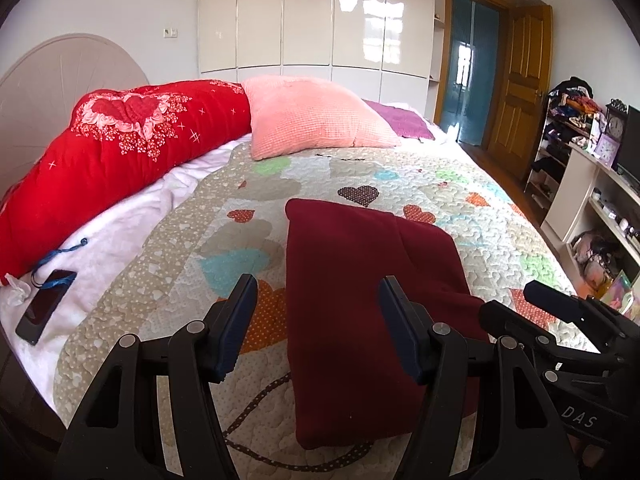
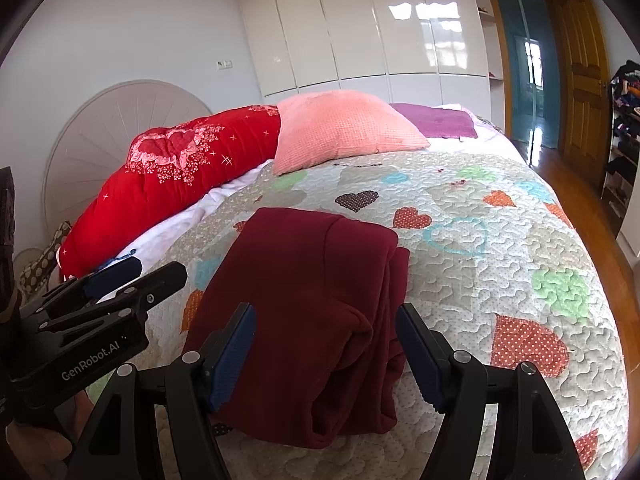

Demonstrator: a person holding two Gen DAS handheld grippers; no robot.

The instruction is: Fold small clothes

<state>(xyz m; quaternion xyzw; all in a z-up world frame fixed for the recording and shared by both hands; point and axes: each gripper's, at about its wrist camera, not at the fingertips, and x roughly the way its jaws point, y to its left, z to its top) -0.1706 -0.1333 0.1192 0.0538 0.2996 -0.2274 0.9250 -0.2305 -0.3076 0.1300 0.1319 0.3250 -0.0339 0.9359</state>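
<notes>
1. One bed fills both views ahead of my grippers, its heart quilt [image 1: 400,168] spread flat beneath them.
2. Far beyond my left gripper [image 1: 316,324], a red duvet [image 1: 120,152] lies rolled along the headboard [image 1: 60,68] side, up and to the left.
3. Straight ahead past both grippers, a pink pillow [image 1: 316,120] leans at the far edge of the quilt, touching the duvet's end; a purple cloth [image 1: 404,120] lies just right of it.
4. Right below and ahead of my grippers lies the folded maroon garment [image 2: 304,300], flat on the quilt. Its right side shows stacked folds and a rounded lump near my right gripper [image 2: 324,352].
5. My left gripper is open, with its jaws apart and nothing pinched. The left finger hangs over bare quilt, and the right finger over the garment's near right part.
6. My right gripper is also open and empty, hovering over the garment's near end. I cannot tell whether its tips touch the cloth.
7. Each gripper shows in the other's view, close beside it: the right one at the left gripper's right, the left one at the right gripper's left.
8. Well left of my left gripper, a phone [image 1: 44,304] lies on the white sheet [image 1: 120,232], with a blue cord [image 1: 56,260] across it.
</notes>
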